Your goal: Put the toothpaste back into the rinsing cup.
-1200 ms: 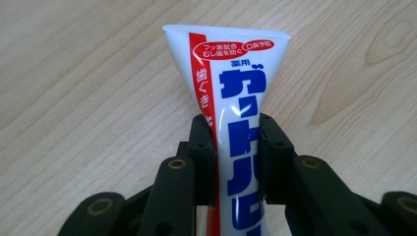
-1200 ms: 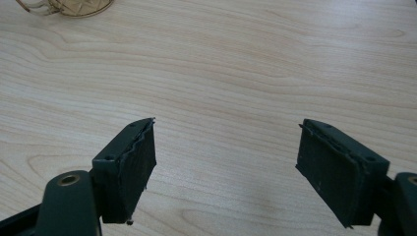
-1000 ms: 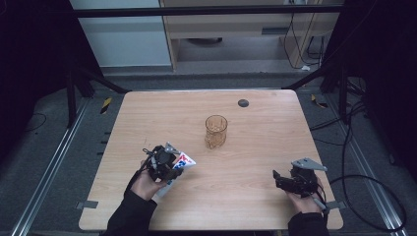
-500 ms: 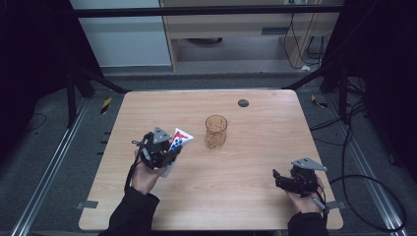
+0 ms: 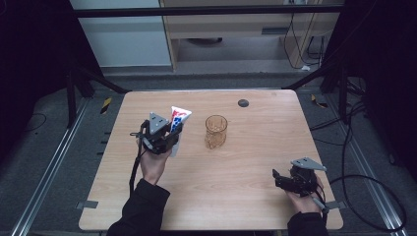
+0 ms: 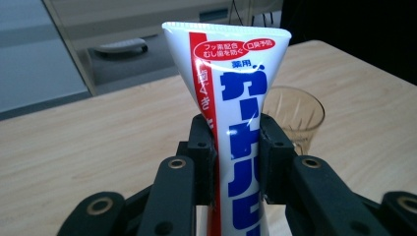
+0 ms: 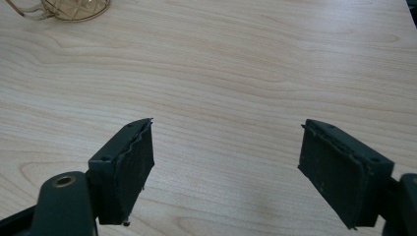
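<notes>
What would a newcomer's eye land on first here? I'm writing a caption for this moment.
First, the white toothpaste tube with red and blue print, clamped upright in the left gripper above the table's left half. Next, the amber glass cup standing just right of it, mid-table. The right gripper waits open near the front right corner.

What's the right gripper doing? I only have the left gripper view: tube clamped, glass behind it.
Observer: The right gripper is open, nothing between its jaws, only bare table.
Operator: Where is it?
Observer: Near the table's front right corner in the high view, well apart from the glass.
Operator: Anything else on the table?
Observer: A small dark disc beyond the glass, near the far edge.
</notes>
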`<state>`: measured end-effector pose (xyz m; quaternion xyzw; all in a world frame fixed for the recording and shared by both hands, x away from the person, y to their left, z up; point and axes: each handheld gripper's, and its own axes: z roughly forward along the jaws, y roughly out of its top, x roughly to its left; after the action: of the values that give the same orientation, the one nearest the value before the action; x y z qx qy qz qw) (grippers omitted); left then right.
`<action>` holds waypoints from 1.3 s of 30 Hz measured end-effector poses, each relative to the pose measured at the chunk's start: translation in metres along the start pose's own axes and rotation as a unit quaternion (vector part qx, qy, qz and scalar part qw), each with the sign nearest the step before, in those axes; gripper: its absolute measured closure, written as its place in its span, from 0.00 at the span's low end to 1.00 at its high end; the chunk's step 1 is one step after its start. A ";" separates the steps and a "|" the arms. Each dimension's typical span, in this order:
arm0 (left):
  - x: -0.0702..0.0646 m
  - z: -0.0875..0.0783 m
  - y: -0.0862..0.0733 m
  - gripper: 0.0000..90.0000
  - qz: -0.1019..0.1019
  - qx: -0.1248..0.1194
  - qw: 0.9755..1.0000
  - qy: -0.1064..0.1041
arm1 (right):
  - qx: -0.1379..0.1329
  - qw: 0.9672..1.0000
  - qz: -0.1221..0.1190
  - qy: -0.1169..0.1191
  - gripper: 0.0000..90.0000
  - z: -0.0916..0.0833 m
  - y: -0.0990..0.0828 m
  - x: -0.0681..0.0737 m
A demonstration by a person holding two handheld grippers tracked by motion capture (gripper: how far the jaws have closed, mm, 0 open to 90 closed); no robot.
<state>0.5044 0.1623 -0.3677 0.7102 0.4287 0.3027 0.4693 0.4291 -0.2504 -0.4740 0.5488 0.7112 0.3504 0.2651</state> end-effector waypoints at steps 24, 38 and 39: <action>-0.014 0.051 0.037 0.79 -0.053 -0.085 0.995 0.006 | -0.010 1.000 0.003 0.007 0.22 0.001 -0.001 0.000; -0.029 0.078 0.047 0.79 -0.052 -0.096 0.994 -0.003 | -0.021 1.000 0.003 0.011 0.22 0.001 -0.003 0.000; -0.031 0.079 0.049 0.79 -0.050 -0.096 0.994 -0.004 | -0.022 1.000 0.003 0.010 0.22 0.001 -0.003 0.000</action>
<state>0.5725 0.0934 -0.3531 0.6406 0.4313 0.3156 0.5514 0.4285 -0.2509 -0.4769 0.5412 0.7044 0.3723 0.2690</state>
